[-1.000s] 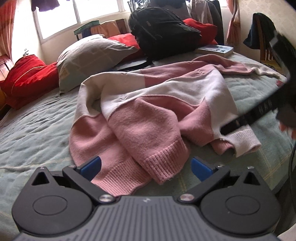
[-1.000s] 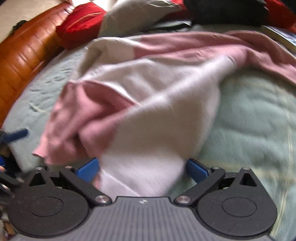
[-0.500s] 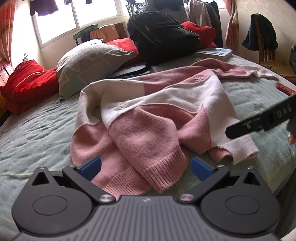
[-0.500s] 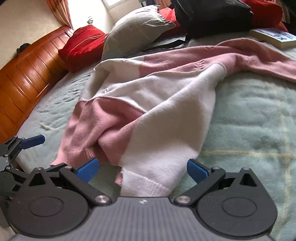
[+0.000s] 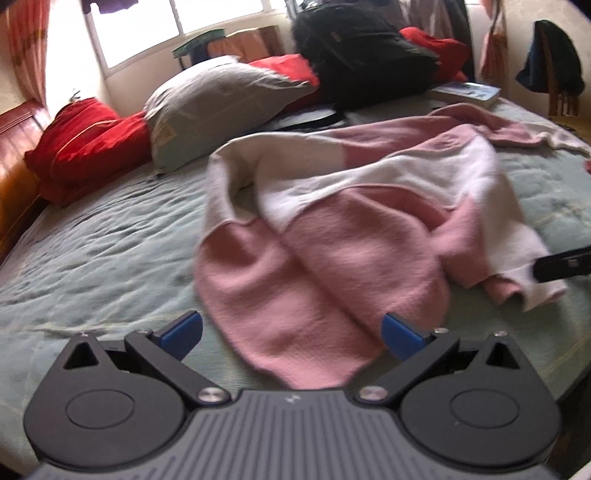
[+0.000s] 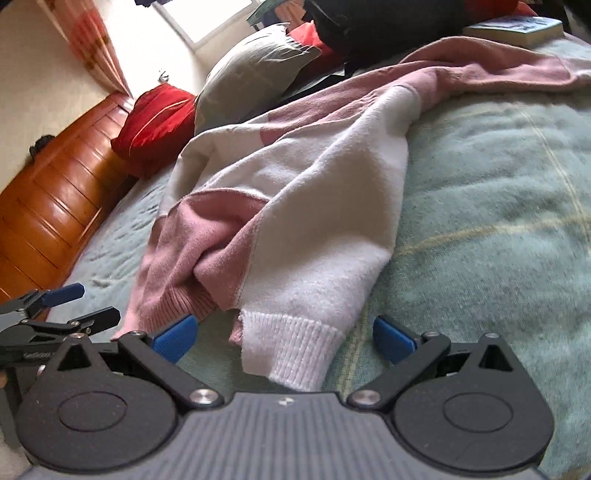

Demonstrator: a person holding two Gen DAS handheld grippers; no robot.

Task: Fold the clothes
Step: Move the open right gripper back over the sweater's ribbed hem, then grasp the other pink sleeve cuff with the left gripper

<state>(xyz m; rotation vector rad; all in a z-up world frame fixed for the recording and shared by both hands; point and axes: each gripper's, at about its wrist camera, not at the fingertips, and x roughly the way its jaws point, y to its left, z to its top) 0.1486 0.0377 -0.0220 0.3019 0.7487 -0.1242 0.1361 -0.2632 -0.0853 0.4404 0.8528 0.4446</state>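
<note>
Pink-and-white sweater is lying bunched up in the middle of the bed, nowhere near folded: the body is rumpled over itself, one sleeve trails off toward the book at the far side, and the white ribbed cuff of the other sleeve points back at the near edge of the bed.

Handling-wise it looks like a thick, fuzzy knit. Soft, floppy, no stiffness at all, so it'll sag and drag wherever it isn't supported. Not slippery though, and the blanket under it looks grabby too, so I'd expect it to cling a bit when pulled. Nothing fragile, but a loose knit can stretch if you yank one corner. The ribbed bits are the firmest places to pinch: that cuff, or the pink hem nearest the left tongs. Shoulders would work for spreading it flat.

Both tongs are spread wide and holding nothing. The left ones hang right over the pink hem end of the sweater, the blue tips either side of it; can't tell if they're brushing the fabric. The right tongs straddle the white cuff the same way, with the cuff lying loose between the tips, not pinched.
</note>
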